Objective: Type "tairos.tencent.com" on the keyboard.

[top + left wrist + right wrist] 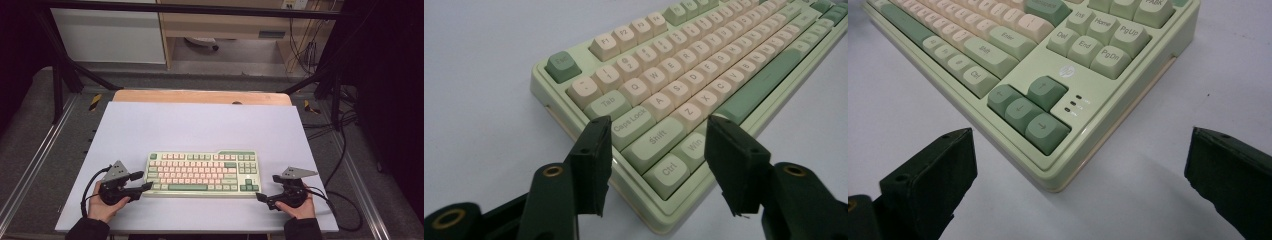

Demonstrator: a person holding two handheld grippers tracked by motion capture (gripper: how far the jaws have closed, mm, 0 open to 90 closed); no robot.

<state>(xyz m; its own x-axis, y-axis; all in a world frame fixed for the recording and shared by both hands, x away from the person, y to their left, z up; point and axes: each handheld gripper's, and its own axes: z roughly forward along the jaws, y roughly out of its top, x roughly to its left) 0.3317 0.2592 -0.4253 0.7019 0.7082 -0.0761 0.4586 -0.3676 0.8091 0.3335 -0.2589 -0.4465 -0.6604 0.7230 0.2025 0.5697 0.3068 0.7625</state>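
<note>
A pale green keyboard (202, 174) with cream and green keys lies flat near the front of the white mat (200, 125). My left gripper (142, 181) is at its front-left corner. In the left gripper view the left gripper (659, 132) is open, its jaws straddling the corner of the keyboard (704, 75) by the Ctrl and Shift keys. My right gripper (268, 187) sits at the front-right corner. In the right gripper view the right gripper (1080, 152) is wide open, and the arrow-key corner of the keyboard (1066, 71) lies between and just ahead of the jaws.
A strip of wooden tabletop (200, 96) shows beyond the mat's far edge. Black frame bars (60, 75) stand at the back left and right. Cables (345, 200) trail on the floor to the right. Bare mat lies beyond the keyboard.
</note>
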